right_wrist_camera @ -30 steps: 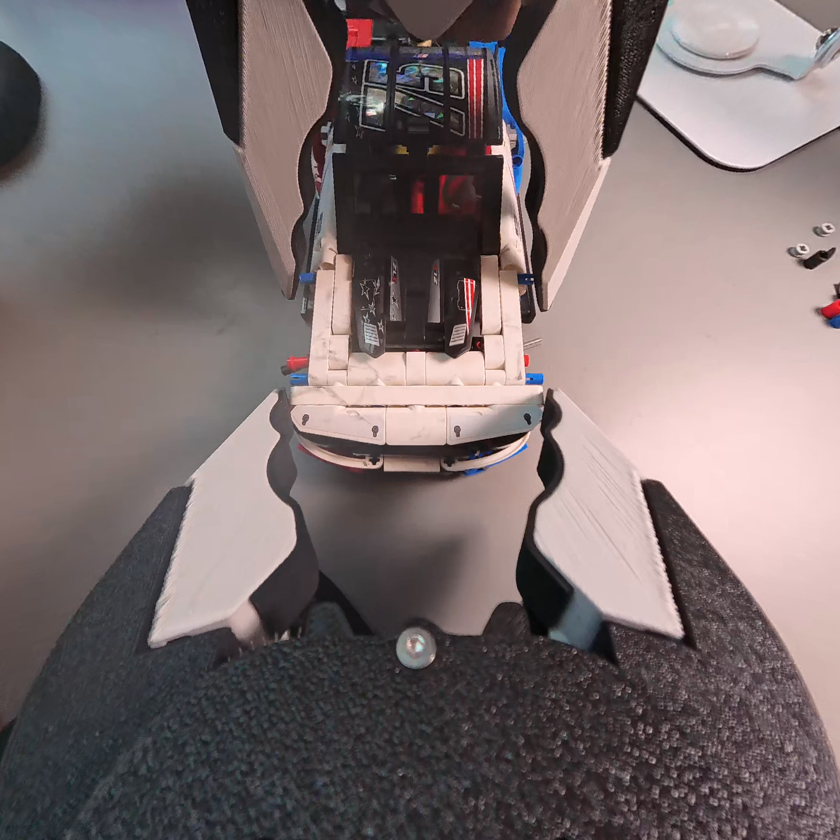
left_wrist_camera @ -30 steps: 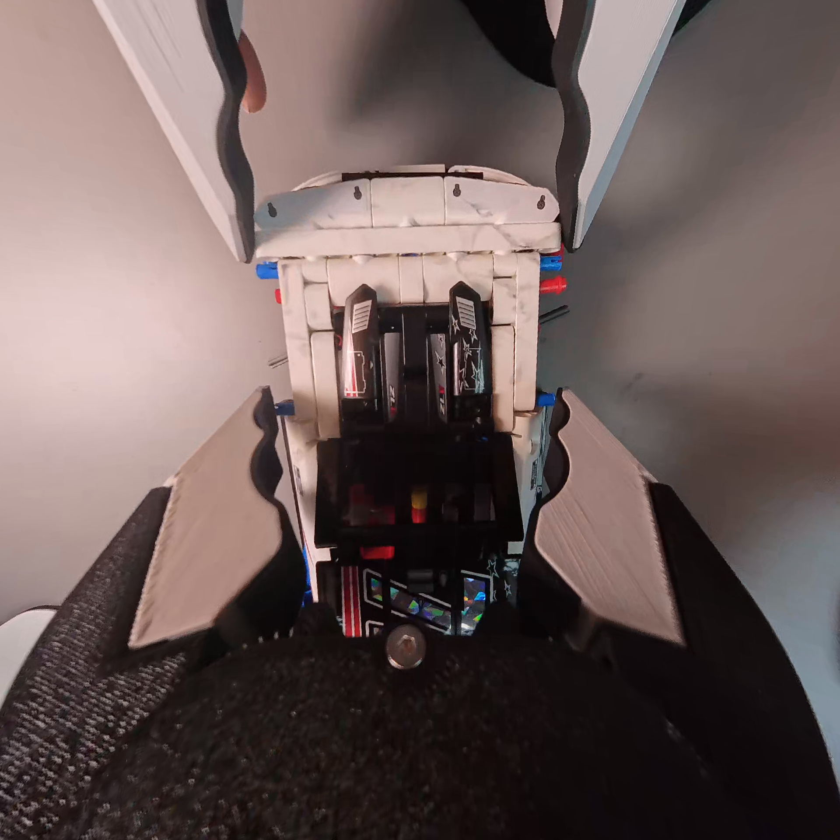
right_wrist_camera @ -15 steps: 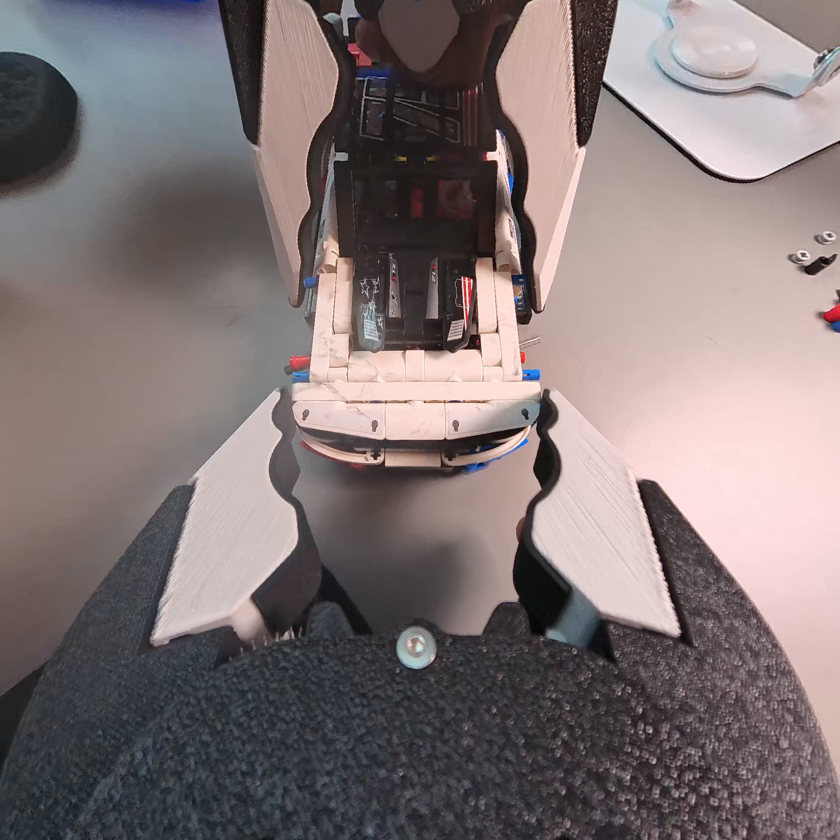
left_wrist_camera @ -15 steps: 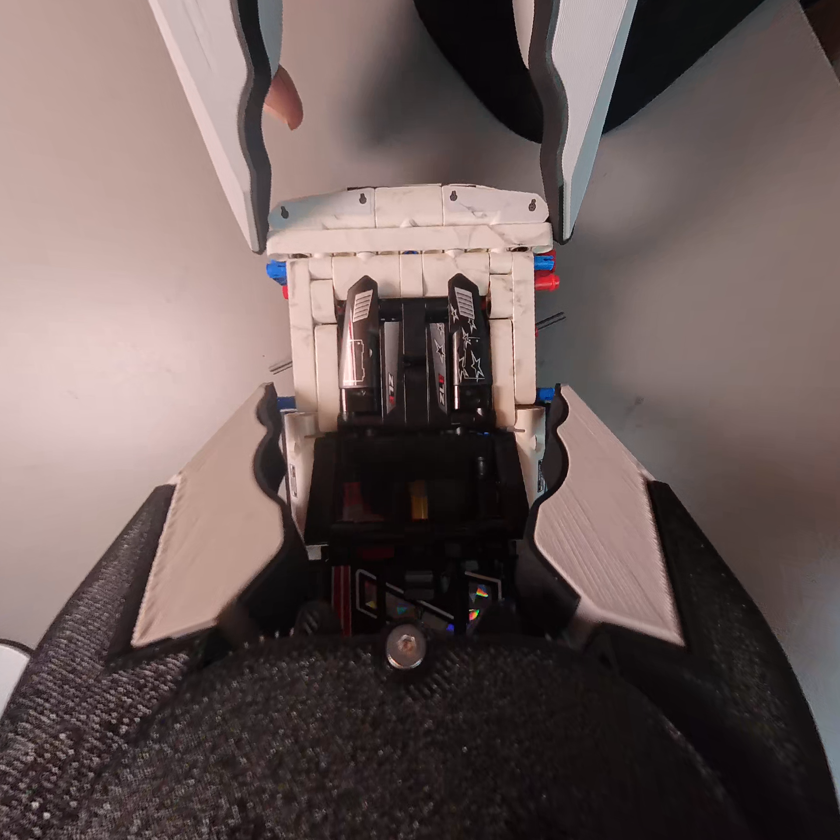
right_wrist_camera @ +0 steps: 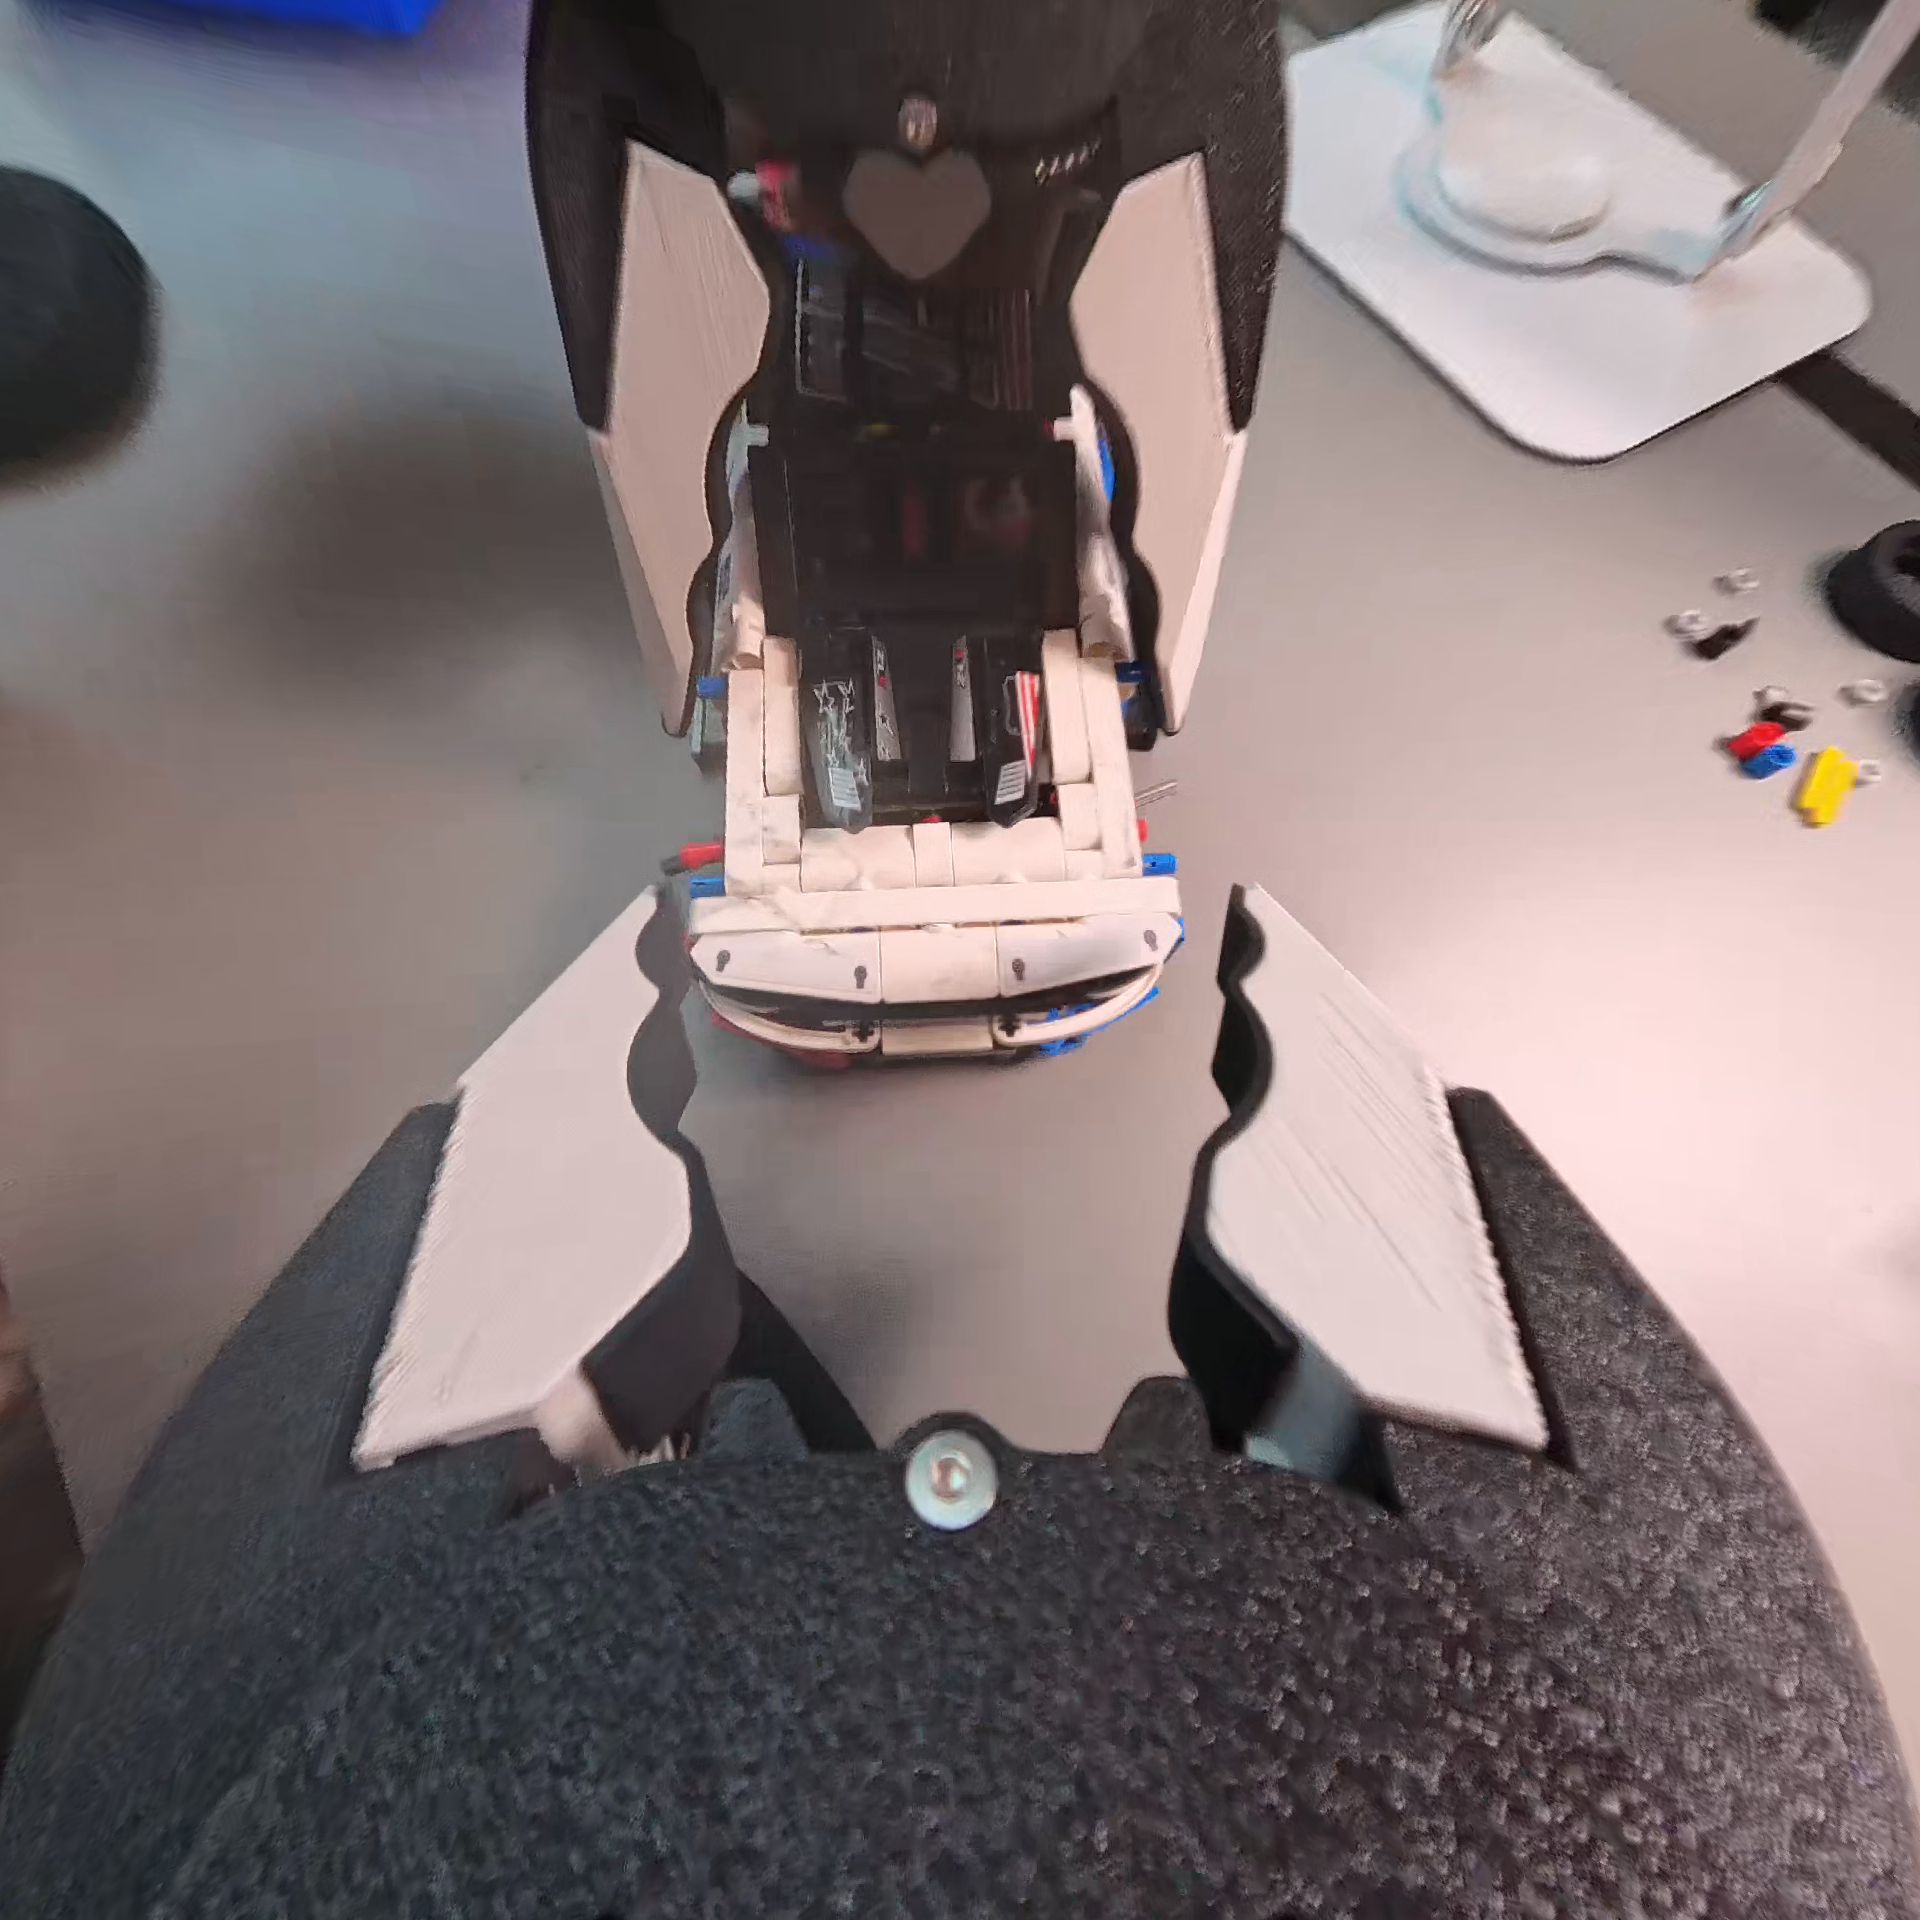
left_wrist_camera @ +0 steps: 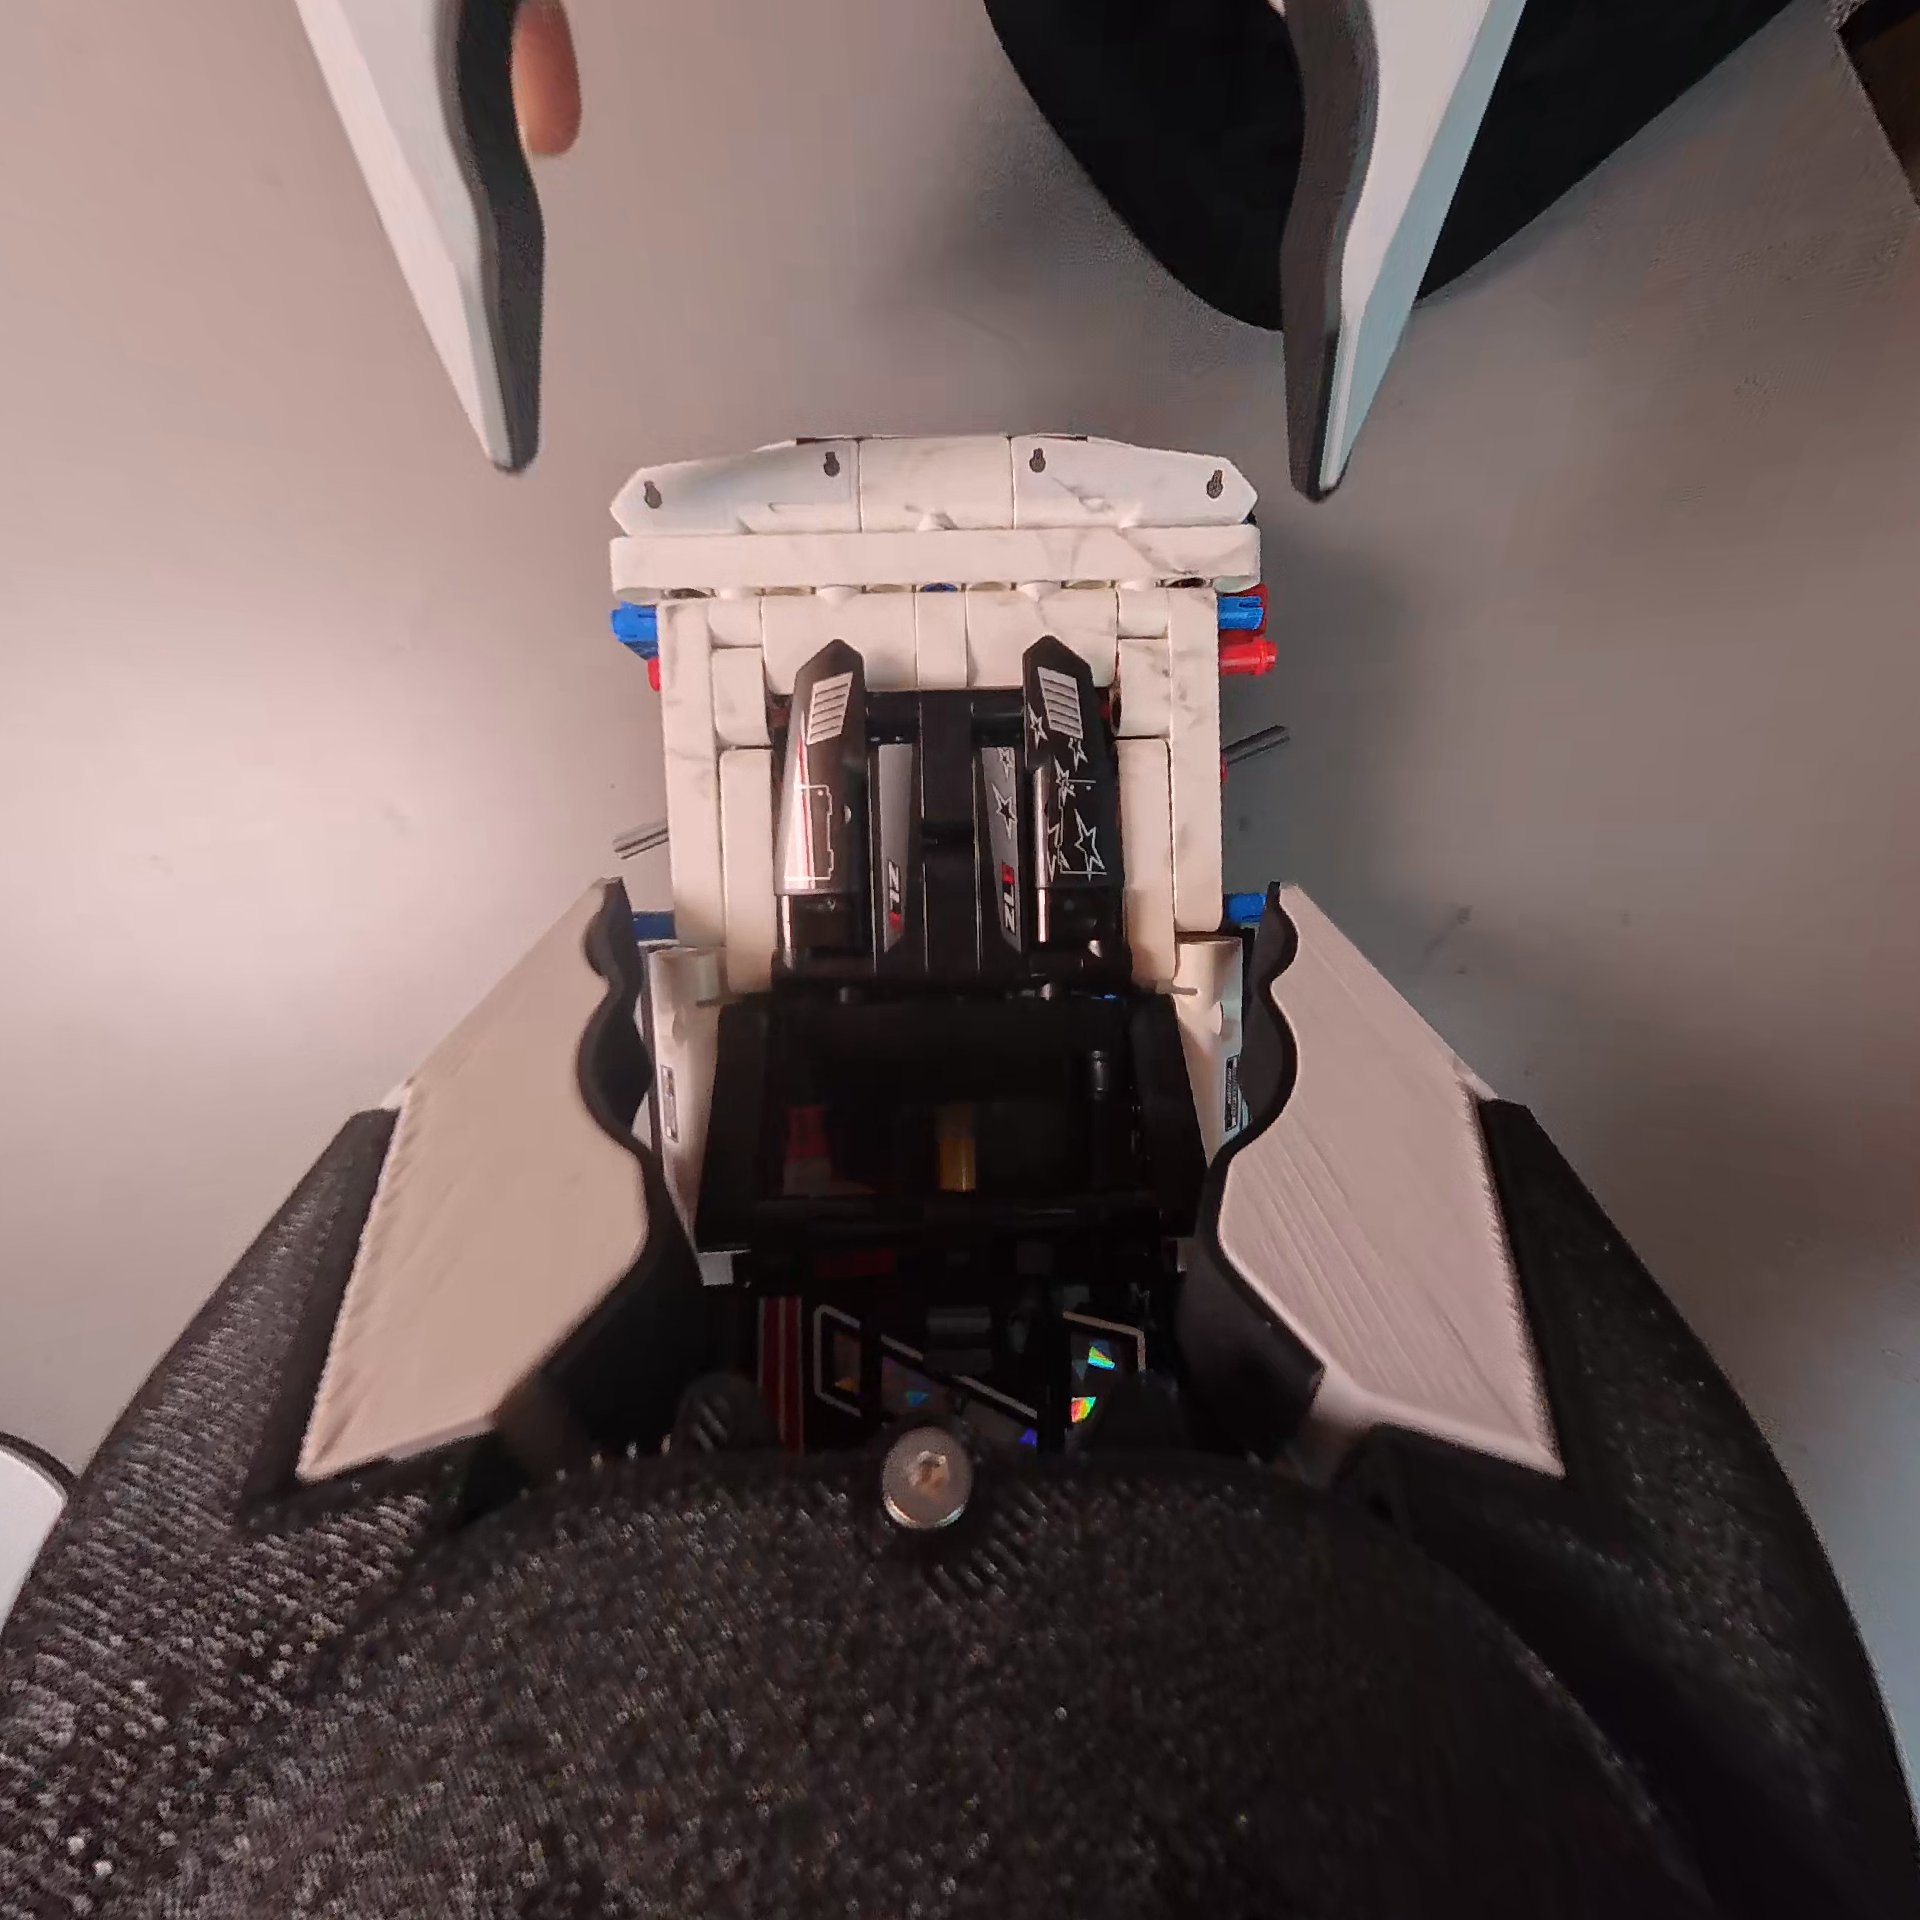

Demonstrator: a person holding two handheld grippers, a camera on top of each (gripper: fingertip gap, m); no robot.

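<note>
Our left gripper (left_wrist_camera: 935, 1049) clamps the cabin end of a white brick-built car (left_wrist_camera: 940, 790) on the grey table (left_wrist_camera: 260, 727); our right gripper (right_wrist_camera: 940, 997) gapes empty just beyond its bumper. A skewed squeeze could, we judge, pop bricks loose.

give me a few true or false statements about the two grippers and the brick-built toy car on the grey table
1. The left gripper has its fingers on both sides of the white and black brick-built toy car. True.
2. The right gripper is clamped on the car's white front end. False: its jaws stand wide open and apart from the front end.
3. Small loose bricks in red, blue and yellow lie on the grey table to one side of the car. True.
4. The car lies upside down. False: it sits upright, with its black hood and windshield facing up.
</note>
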